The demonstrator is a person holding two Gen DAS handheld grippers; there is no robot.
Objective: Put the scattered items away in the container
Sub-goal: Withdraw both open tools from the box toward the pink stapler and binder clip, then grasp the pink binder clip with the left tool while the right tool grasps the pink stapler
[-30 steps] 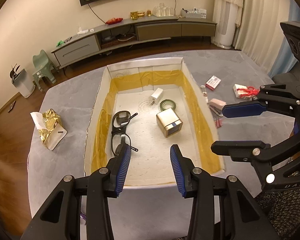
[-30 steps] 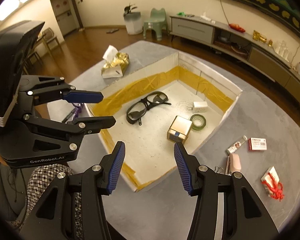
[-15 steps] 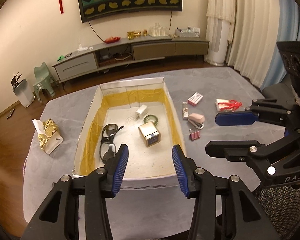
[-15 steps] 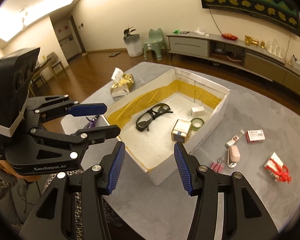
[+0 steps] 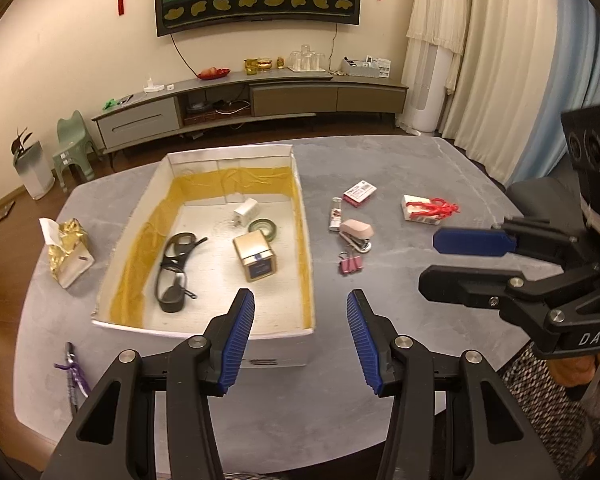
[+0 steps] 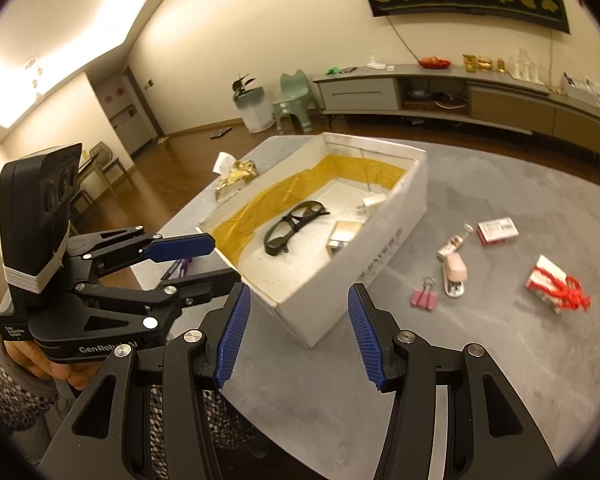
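Stapler, just right of the box with the clips beside it, looks to me light, rigid and slick, so I'd pinch its flat sides; left gripper and right gripper gape wide, empty.

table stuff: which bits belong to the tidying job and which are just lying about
Part of the job:
white cardboard box with yellow lining
pink stapler
pink binder clips
red and white small carton
white packet with red cord
small tube

Just lying about:
gold tissue pack
green plastic stool
grey TV cabinet
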